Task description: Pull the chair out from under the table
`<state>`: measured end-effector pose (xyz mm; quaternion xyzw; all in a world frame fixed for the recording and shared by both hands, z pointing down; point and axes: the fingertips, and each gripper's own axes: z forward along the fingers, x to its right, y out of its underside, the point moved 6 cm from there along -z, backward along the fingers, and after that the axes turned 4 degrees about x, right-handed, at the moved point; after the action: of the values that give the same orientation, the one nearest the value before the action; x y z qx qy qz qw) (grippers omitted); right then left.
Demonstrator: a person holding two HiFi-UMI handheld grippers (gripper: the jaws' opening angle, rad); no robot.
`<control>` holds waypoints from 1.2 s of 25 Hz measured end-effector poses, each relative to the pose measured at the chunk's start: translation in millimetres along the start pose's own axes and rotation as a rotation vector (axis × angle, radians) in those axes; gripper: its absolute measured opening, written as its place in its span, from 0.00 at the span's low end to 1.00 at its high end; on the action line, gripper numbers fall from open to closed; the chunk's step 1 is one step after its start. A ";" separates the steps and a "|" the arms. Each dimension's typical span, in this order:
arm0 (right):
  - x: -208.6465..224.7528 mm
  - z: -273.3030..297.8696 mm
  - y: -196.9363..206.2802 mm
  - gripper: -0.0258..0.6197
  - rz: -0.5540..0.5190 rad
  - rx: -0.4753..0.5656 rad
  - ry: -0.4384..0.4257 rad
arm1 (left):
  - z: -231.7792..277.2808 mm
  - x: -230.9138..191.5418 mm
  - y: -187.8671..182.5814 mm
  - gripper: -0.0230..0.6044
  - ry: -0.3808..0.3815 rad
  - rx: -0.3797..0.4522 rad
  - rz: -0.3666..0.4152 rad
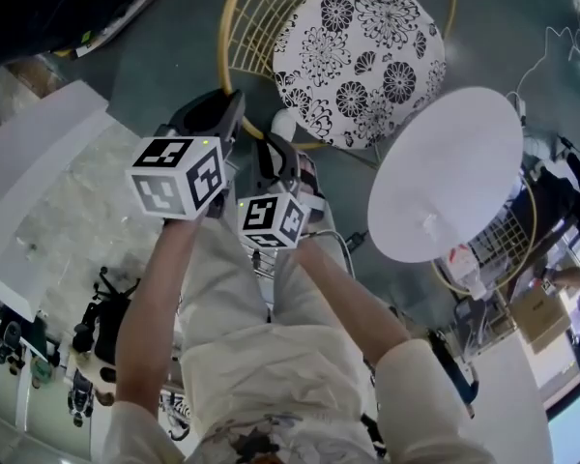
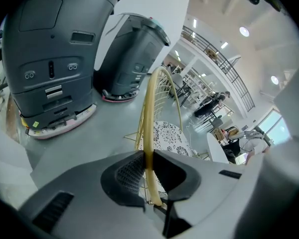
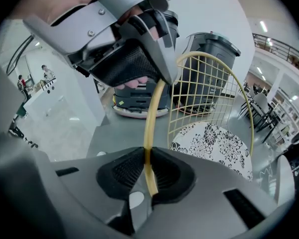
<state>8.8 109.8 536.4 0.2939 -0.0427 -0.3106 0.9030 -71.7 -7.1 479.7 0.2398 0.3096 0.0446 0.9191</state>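
Observation:
The chair has a gold wire back [image 1: 234,27] and a black-and-white flowered seat cushion [image 1: 358,61]; it stands beside the round white table [image 1: 445,187], with part of the seat under the table's edge. My left gripper [image 1: 222,119] and right gripper [image 1: 282,162] sit side by side on the near rim of the chair back. In the left gripper view the gold rim [image 2: 150,113] runs between the jaws of my left gripper [image 2: 148,169], which are shut on it. In the right gripper view the rim [image 3: 150,118] is likewise clamped in my right gripper [image 3: 148,172], with the left gripper [image 3: 132,59] just above.
Two grey floor machines [image 2: 52,59] [image 2: 134,54] stand beyond the chair. A white raised ledge [image 1: 39,153] runs at the left. A second wire chair [image 1: 503,240] and a cardboard box [image 1: 541,315] lie past the table at the right. People are far off.

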 end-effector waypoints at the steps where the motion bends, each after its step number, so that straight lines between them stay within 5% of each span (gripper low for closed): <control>1: -0.9 -0.4 -0.6 0.12 -0.001 -0.006 0.006 | -1.4 0.2 0.2 0.14 -0.003 0.002 0.001; 30: -13.0 -11.4 -26.4 0.13 -0.058 0.078 0.003 | -33.2 10.5 -15.0 0.12 -0.078 0.074 0.048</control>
<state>-12.8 106.4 513.6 0.3303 -0.0449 -0.3345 0.8815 -83.9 -4.2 443.9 0.2826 0.2690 0.0458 0.9196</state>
